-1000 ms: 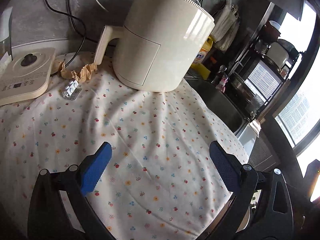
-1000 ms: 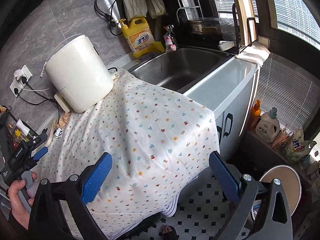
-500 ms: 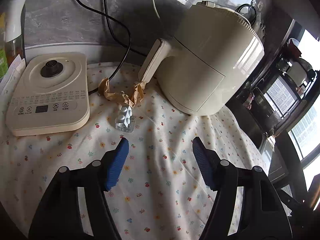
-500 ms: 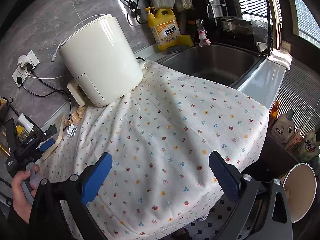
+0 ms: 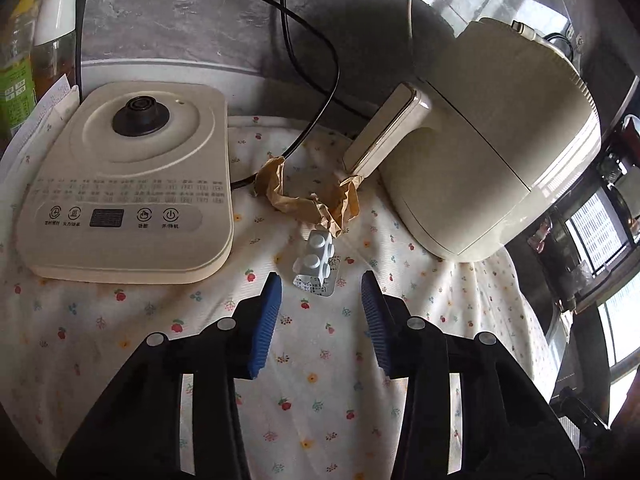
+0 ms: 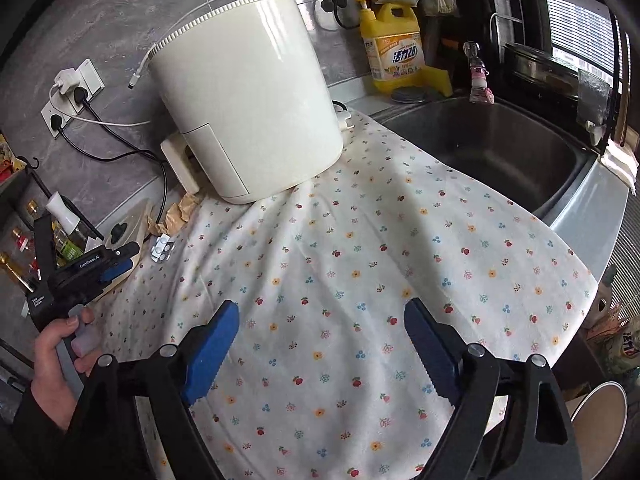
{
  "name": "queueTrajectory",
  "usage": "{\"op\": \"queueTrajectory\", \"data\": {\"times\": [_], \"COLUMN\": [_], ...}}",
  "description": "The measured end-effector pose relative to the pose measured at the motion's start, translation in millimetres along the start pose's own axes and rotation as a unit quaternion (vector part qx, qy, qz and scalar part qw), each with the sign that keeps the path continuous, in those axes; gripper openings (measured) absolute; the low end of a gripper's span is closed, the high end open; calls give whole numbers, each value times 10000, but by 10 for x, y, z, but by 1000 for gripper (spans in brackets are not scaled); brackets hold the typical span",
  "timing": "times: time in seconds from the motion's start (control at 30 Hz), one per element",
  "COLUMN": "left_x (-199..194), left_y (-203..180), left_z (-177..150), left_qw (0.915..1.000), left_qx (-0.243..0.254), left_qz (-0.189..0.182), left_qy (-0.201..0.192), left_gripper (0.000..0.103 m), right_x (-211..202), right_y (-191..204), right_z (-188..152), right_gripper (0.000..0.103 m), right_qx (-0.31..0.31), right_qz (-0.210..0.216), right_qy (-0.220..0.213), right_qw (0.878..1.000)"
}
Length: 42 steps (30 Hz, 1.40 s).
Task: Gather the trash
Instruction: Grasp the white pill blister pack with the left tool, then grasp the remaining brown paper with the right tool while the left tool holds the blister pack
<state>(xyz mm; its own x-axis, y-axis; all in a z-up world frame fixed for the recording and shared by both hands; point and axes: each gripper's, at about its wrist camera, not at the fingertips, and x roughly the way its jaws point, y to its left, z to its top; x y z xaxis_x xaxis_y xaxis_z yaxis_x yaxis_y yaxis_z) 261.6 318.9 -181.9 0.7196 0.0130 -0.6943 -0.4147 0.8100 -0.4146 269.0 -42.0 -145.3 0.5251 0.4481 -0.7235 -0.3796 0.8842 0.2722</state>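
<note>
A white pill blister pack (image 5: pixel 316 266) lies on the flowered cloth (image 5: pixel 320 380), with crumpled brown paper (image 5: pixel 310 200) just behind it by the air fryer's handle. My left gripper (image 5: pixel 320 286) is open, its blue fingertips on either side of the pack's near end, not touching it. In the right wrist view the pack (image 6: pixel 163 249) and paper (image 6: pixel 178 212) lie at the left, with the left gripper (image 6: pixel 120 266) beside them. My right gripper (image 6: pixel 320 320) is open and empty above the cloth's middle.
A cream air fryer (image 5: pixel 492 152) stands right of the trash and a flat cream kettle base (image 5: pixel 128 184) stands left. Black cables (image 5: pixel 312 60) run behind. A sink (image 6: pixel 500 148) and yellow detergent bottle (image 6: pixel 394 52) lie to the right. A bottle (image 5: pixel 20 52) stands far left.
My left gripper moved forward to the blister pack and its jaws narrowed around it. My right gripper came lower and closer over the cloth, its jaws a little narrower.
</note>
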Motion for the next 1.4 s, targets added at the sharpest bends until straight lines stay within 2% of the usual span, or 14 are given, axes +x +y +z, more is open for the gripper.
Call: {"op": "queueTrajectory", "data": {"times": [0.47, 0.5, 0.57, 0.6, 0.77, 0.87, 1.1, 1.4], "left_x": [495, 508, 511, 500, 218, 1, -476, -959], "left_y": [-48, -72, -80, -67, -45, 1, 307, 608], "left_z": [88, 74, 69, 69, 25, -5, -32, -66], "left_qw": [9991, 9990, 9987, 9990, 9991, 9983, 9928, 9820], "left_qx": [9, 91, 86, 2, -92, -164, -446, -740], "left_qz": [382, 428, 497, 423, 418, 537, 1011, 1522], "left_qy": [174, 98, 113, 133, -57, -167, -454, -837], "left_gripper": [38, 37, 24, 24, 24, 24, 24, 24], "right_x": [508, 541, 611, 647, 836, 971, 1263, 1743], "right_y": [392, 411, 456, 480, 702, 926, 1459, 1952], "right_z": [476, 497, 525, 540, 591, 584, 610, 790], "right_gripper": [81, 81, 81, 81, 80, 79, 77, 77], "right_qx": [-752, -788, -866, -899, -1089, -1301, -1802, -2287], "right_qz": [475, 505, 567, 605, 891, 1090, 1497, 1599], "right_qy": [273, 295, 352, 383, 481, 544, 612, 709], "right_qw": [9957, 9952, 9940, 9934, 9889, 9840, 9702, 9577]}}
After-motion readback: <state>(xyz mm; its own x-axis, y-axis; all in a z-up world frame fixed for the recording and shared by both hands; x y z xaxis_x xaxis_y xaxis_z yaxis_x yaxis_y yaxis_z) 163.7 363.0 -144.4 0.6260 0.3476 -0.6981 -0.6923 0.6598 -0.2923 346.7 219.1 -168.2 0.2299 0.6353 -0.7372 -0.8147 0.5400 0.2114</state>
